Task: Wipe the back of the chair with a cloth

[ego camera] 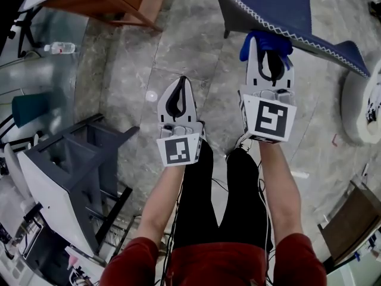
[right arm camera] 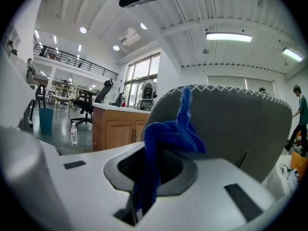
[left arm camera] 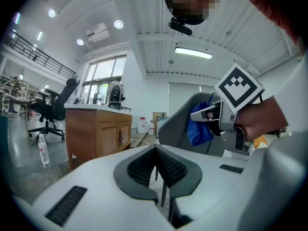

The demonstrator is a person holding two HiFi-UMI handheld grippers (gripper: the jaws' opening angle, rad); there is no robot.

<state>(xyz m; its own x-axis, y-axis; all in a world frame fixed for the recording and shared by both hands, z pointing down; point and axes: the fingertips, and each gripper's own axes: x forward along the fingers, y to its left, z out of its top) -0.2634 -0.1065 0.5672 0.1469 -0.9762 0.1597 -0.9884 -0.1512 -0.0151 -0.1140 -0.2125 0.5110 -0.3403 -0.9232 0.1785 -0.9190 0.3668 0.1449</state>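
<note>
Fingers (right arm camera: 175,166) of the right gripper (right arm camera: 156,153) pinch a blue cloth (right arm camera: 168,134) by the chair back (right arm camera: 231,134); the left gripper (left arm camera: 156,150) is closed on nothing. We judge the cloth soft and light, best held mid-bunch.

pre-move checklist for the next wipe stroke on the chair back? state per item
1. Cloth gripped by right gripper: ok, the jaws are shut on it.
2. Cloth in contact with chair back: cannot tell. It sits close up against the grey surface, but no view shows that they touch.
3. Cloth spread for wiping: not ok. It is bunched and twisted, with one strand sticking up.
4. Left gripper out of the way: ok. Its jaws are together and empty, and it is off to the side of the chair.
5. Chair back free of obstacles: ok, nothing shows on the visible surface.
</note>
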